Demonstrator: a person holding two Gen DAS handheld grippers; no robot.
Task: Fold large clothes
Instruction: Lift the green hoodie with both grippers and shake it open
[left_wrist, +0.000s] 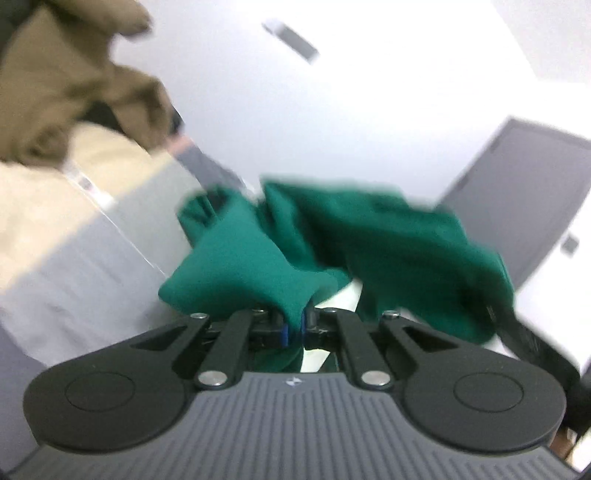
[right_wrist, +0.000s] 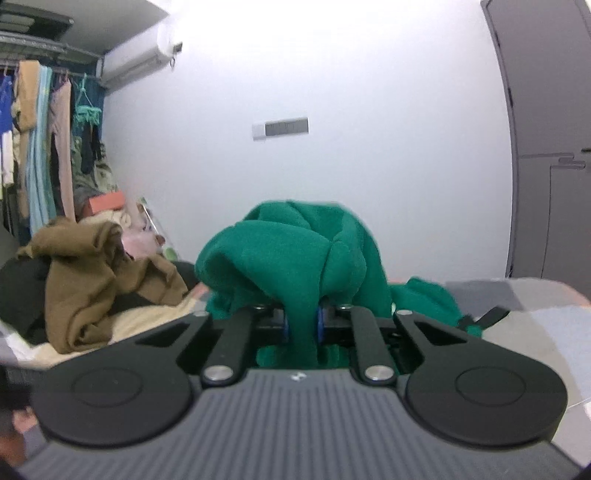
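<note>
The green garment (left_wrist: 369, 243) is hanging bunched in front of me, caught at two places; I am pinching one fold of it in my left gripper (left_wrist: 294, 328), whose blue pads (left_wrist: 284, 330) are pressing the cloth from both sides with almost no gap between them; from there the fabric is spreading up and to the right in a loose, blurred sweep, with a black strap (left_wrist: 517, 332) showing at its right end.

In the right wrist view I am gripping a thicker bundle of the same green cloth (right_wrist: 295, 251) in my right gripper (right_wrist: 303, 325); its jaws are standing a little apart because the wad is filling the space between them, and the cloth is doming up over the fingers and trailing down to the right onto a grey patterned bed cover (right_wrist: 535, 317).

To the left a brown garment (right_wrist: 88, 280) is lying crumpled on a cream sheet (right_wrist: 140, 325); behind it clothes are hanging on a rail (right_wrist: 40, 147) under a white air conditioner (right_wrist: 136, 62); a small wall panel (right_wrist: 280, 128) is sitting on the white wall, its markings too blurred to read; a grey cabinet (right_wrist: 546, 147) is standing at the right.

The only marking I am seeing on my tools is a tiny pale logo (right_wrist: 296, 377) on the ribbed grey housing; I cannot make out what it says.
</note>
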